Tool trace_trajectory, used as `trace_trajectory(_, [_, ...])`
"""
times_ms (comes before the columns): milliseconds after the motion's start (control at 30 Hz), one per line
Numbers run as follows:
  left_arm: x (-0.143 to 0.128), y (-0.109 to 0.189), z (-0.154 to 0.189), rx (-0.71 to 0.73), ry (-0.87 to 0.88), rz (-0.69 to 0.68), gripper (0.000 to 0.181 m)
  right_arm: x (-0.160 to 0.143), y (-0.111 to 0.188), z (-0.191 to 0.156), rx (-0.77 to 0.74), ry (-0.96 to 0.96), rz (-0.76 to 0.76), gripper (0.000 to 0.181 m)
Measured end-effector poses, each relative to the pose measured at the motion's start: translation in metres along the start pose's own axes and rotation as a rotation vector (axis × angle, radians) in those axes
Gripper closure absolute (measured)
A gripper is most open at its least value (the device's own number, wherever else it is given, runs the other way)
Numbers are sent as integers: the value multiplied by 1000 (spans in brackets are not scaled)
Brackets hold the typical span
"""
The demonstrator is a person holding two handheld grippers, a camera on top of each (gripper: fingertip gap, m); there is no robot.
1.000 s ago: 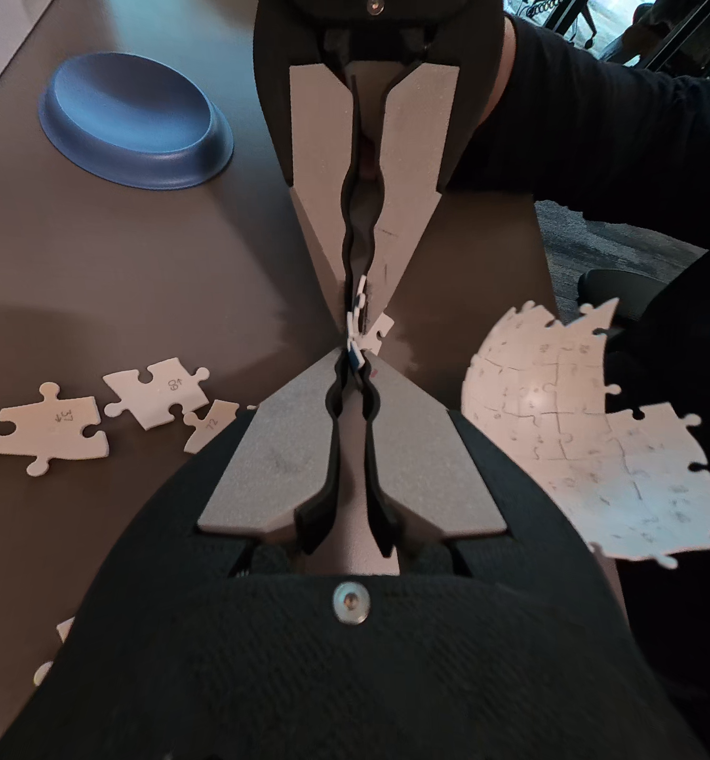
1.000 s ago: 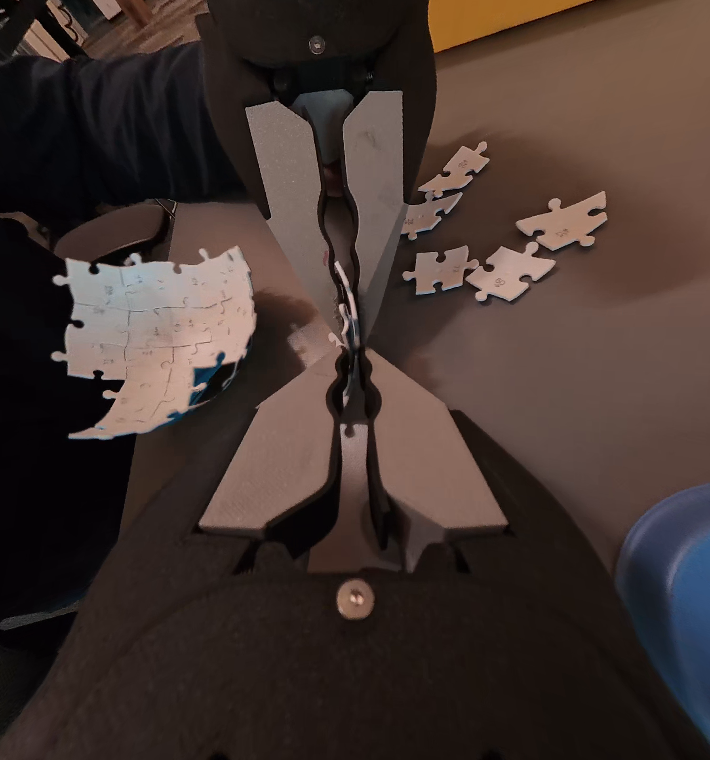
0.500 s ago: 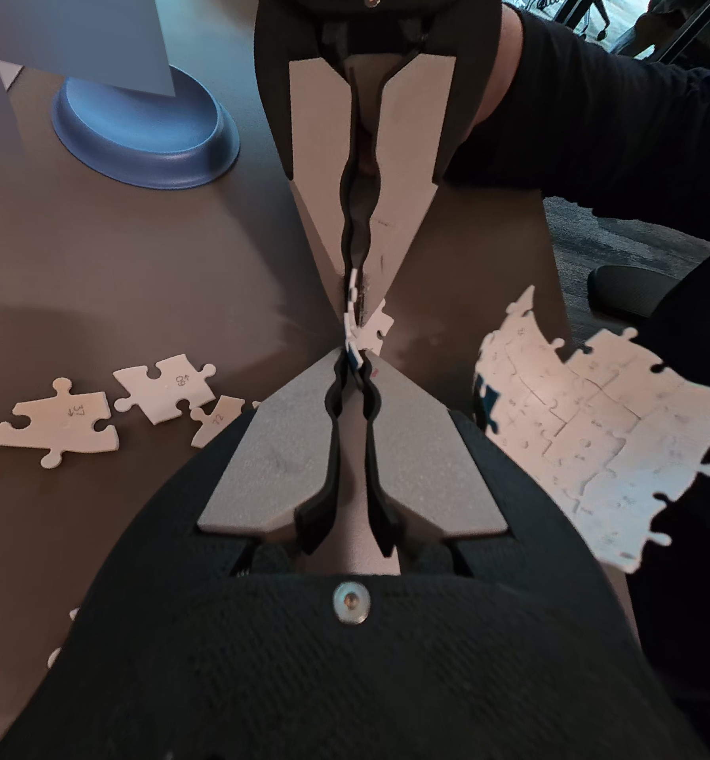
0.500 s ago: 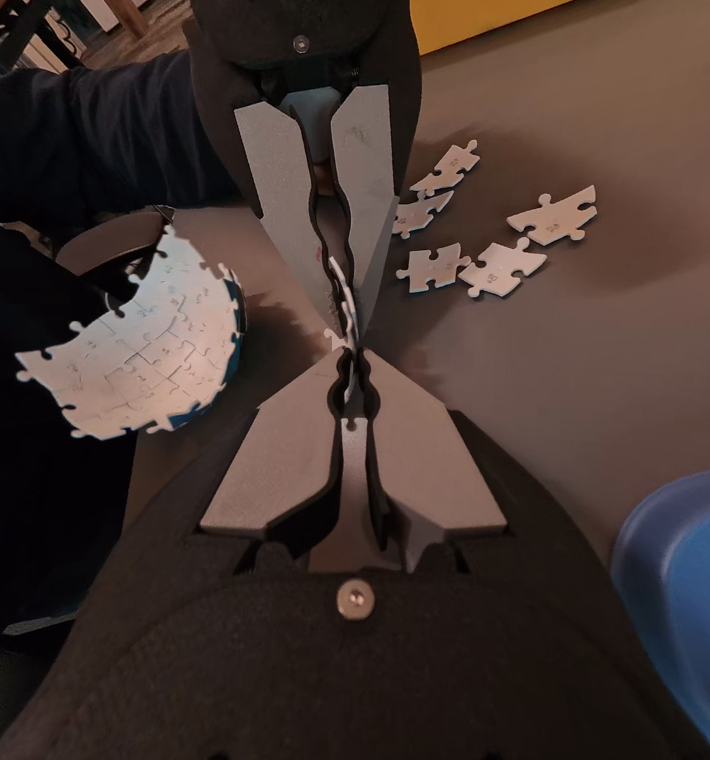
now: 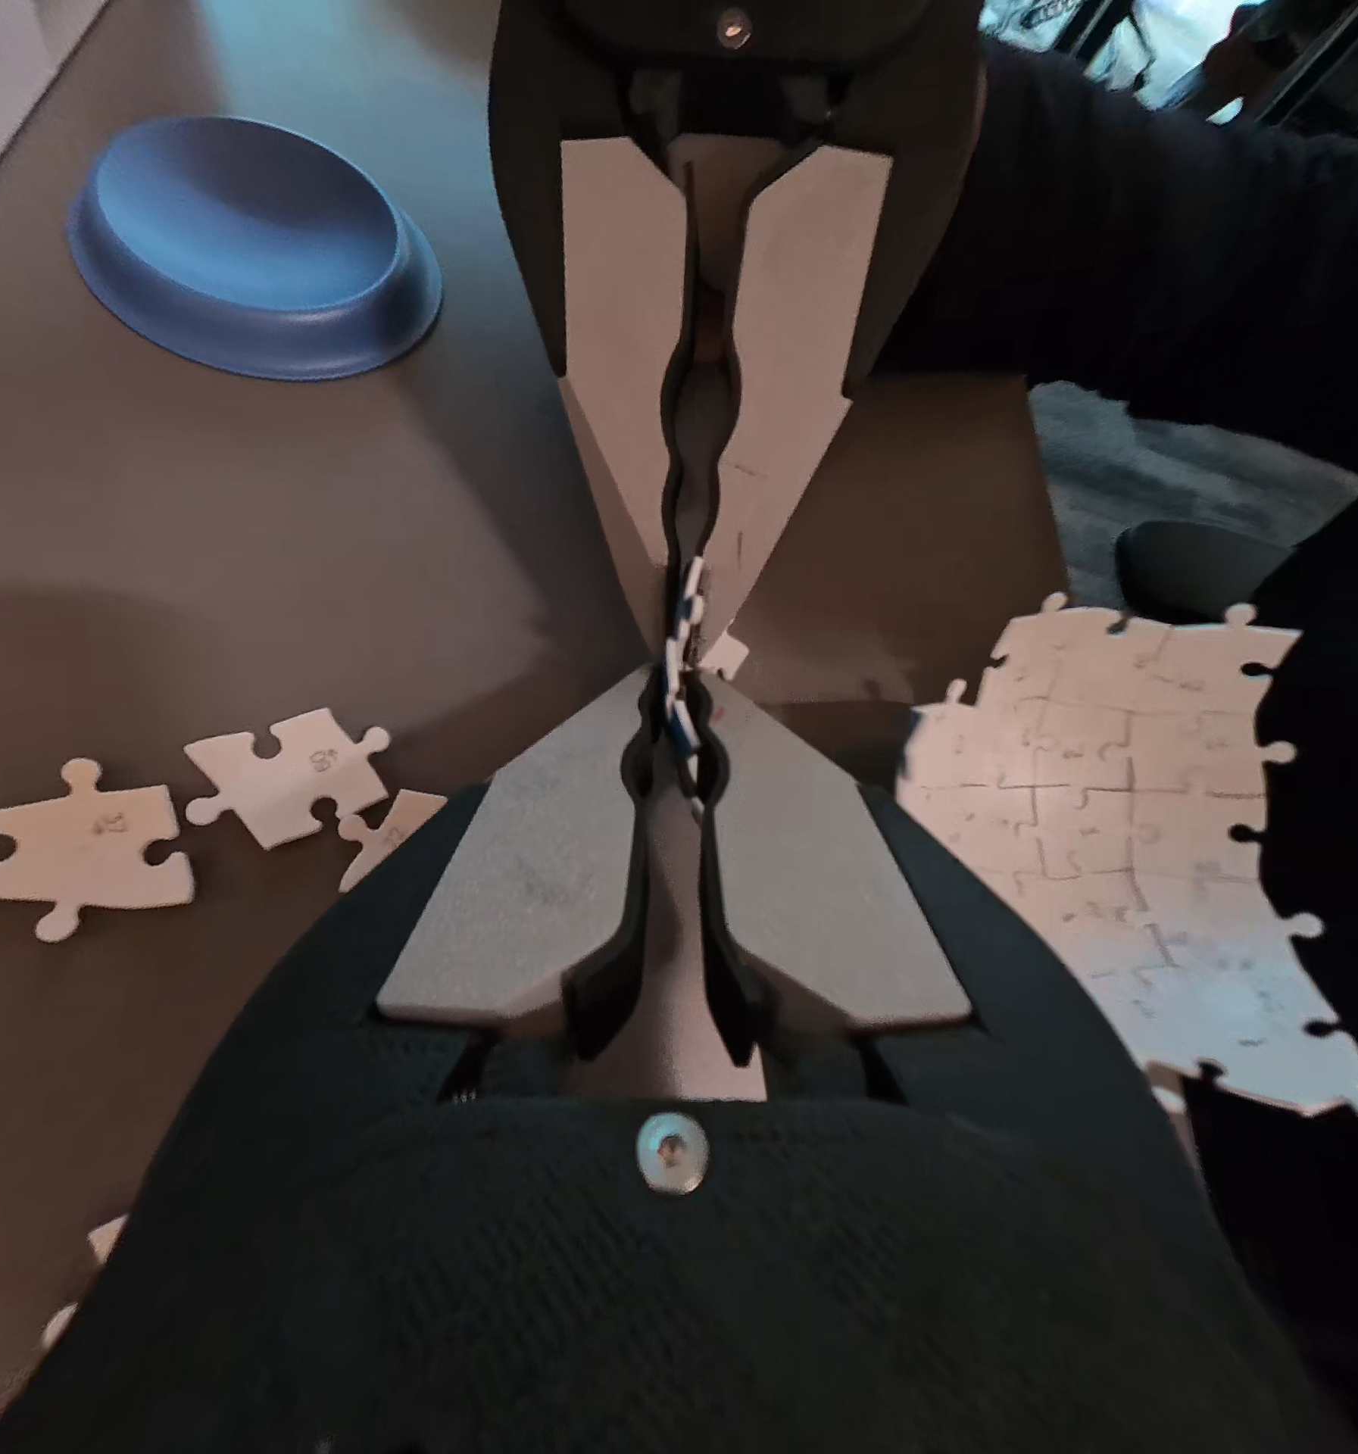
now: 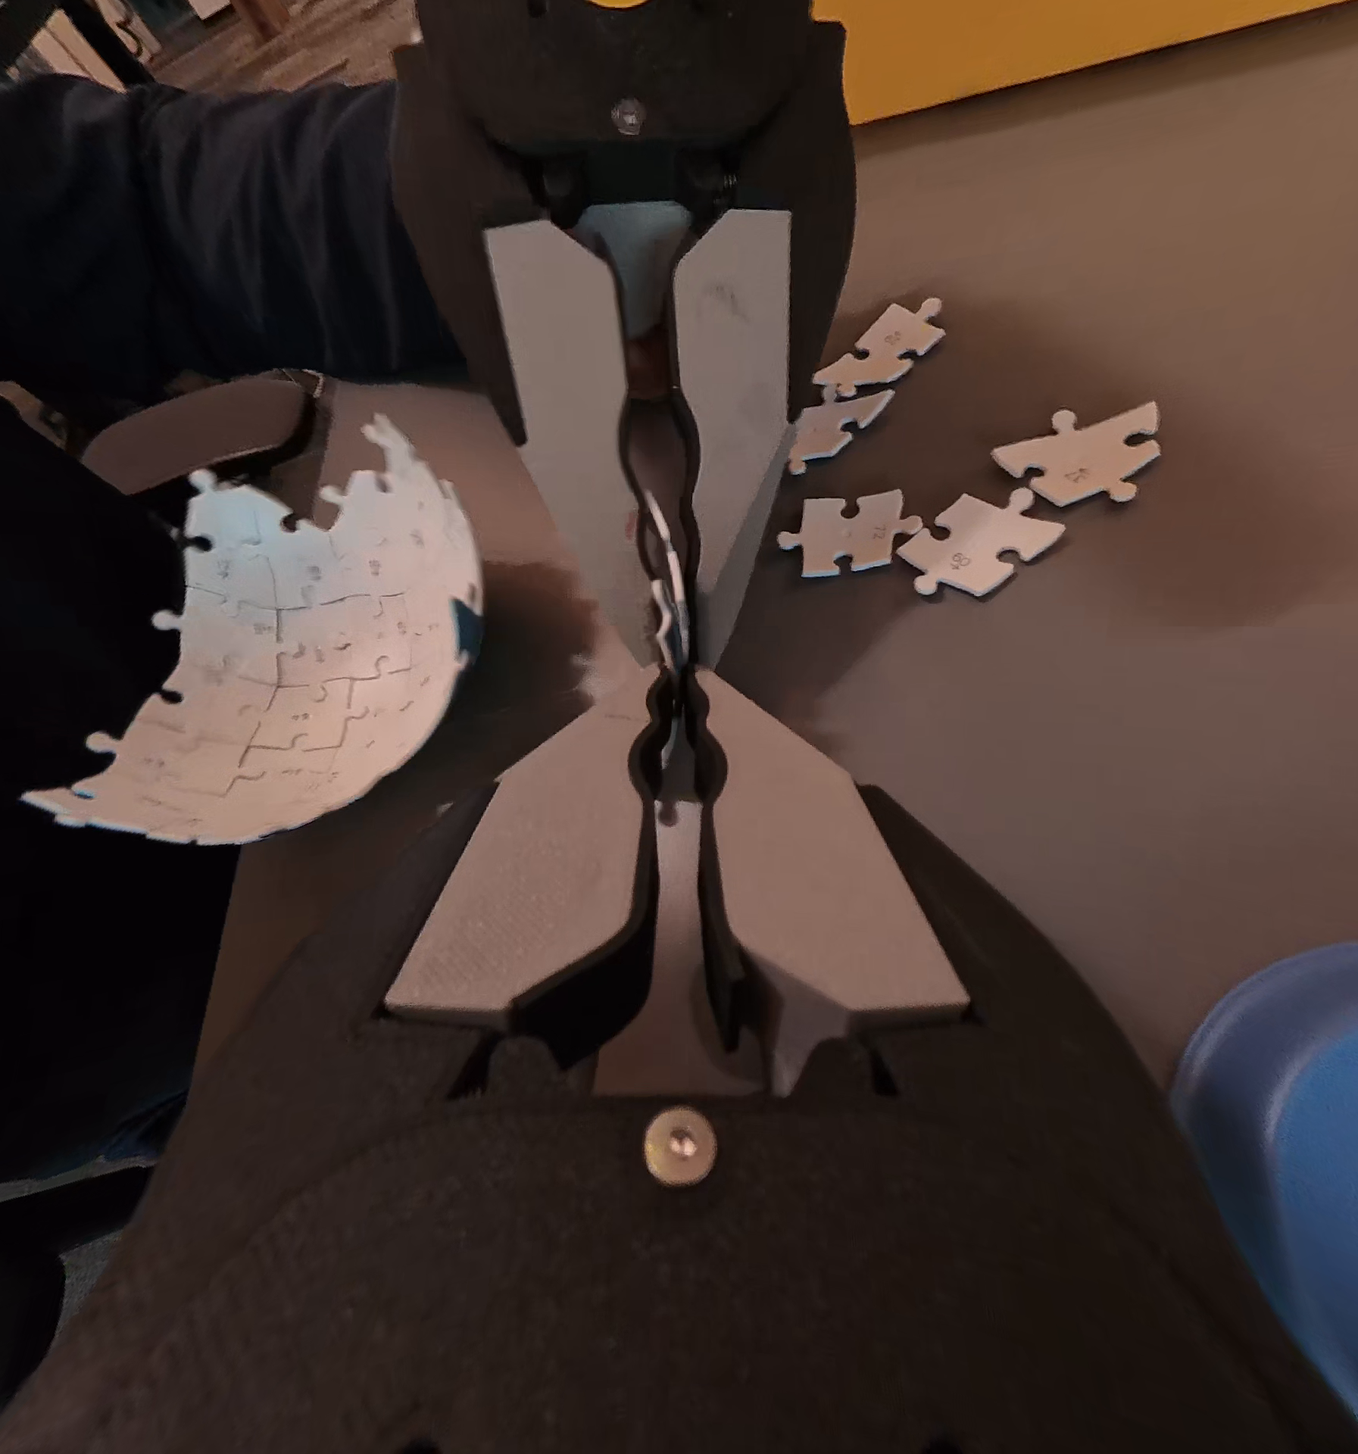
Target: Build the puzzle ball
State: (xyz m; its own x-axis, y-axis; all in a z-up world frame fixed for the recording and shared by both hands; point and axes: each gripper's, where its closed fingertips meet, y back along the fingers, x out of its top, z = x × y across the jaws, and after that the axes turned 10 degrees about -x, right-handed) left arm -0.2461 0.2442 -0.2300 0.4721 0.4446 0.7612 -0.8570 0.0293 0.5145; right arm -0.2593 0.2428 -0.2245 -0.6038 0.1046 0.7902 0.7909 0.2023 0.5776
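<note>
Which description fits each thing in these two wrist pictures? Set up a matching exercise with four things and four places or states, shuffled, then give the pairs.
Things
1. blue dish
2. curved puzzle shell
3. loose puzzle pieces
4. small joined pieces

Places or states
A. pinched edge-on between the tips of the left hand-held gripper and the right hand-held gripper
B. lying flat and scattered on the table
C. partly assembled, at the table's edge
D. standing alone on the table

Pairs: 1-D, 2-C, 3-B, 4-A
</note>
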Motion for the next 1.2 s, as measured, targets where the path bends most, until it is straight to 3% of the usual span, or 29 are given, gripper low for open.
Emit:
trace_trajectory(933, [1, 4, 4, 51, -58, -39, 180, 10, 6, -5, 79, -76, 65, 169])
trace_trajectory(1200, [0, 8, 0, 86, -51, -44, 180, 16, 2, 0, 29, -109, 93, 181])
